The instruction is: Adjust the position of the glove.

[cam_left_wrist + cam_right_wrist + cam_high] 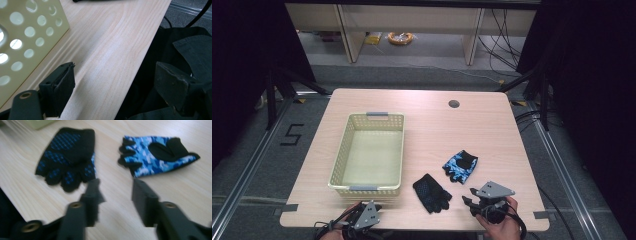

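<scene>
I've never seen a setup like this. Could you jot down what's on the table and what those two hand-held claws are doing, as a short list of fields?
Surface: wooden table
Container: pale yellow perforated basket, empty, on the table's left half
Items: black glove and blue camouflage glove, flat on the table, apart, right of the basket
Left gripper: open, holding nothing, at the near edge by the basket
Right gripper: open, holding nothing, pointed toward the gloves
Gloves in basket: none

The wooden table [492,125] bears a basket [341,150], black glove [431,193] and blue glove [460,166].
</scene>
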